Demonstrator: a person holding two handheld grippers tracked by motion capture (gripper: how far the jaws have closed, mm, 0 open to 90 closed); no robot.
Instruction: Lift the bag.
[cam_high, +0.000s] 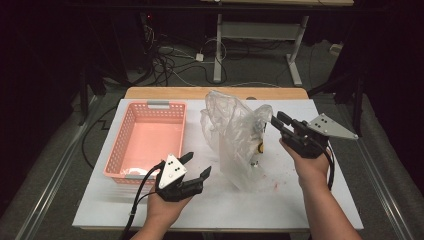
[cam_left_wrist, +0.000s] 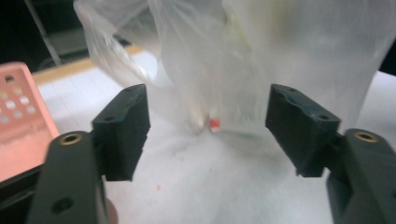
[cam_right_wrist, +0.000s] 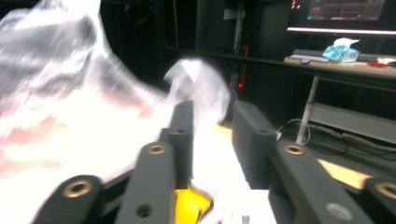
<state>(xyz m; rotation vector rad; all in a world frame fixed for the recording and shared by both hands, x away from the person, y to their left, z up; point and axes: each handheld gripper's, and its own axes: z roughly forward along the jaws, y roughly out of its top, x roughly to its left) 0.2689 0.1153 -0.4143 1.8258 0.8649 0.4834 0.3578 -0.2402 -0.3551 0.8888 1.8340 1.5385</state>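
White tabletop (cam_high: 280, 200) — right gripper (cam_high: 276, 122) pinches the crumpled clear plastic bag (cam_high: 232, 135) aloft; left gripper (cam_high: 196, 166), spread, should next grasp its bottom.

pink basket (cam_high: 150, 142): at 9 o'clock on the table, upright, grey handle on its far rim | table (cam_high: 280, 200): white top, wooden strip along the 12 o'clock edge, faint red specks near centre | floor: cables (cam_high: 165, 60) at 11 o'clock | desk legs (cam_high: 218, 50) at 12 o'clock beyond the table
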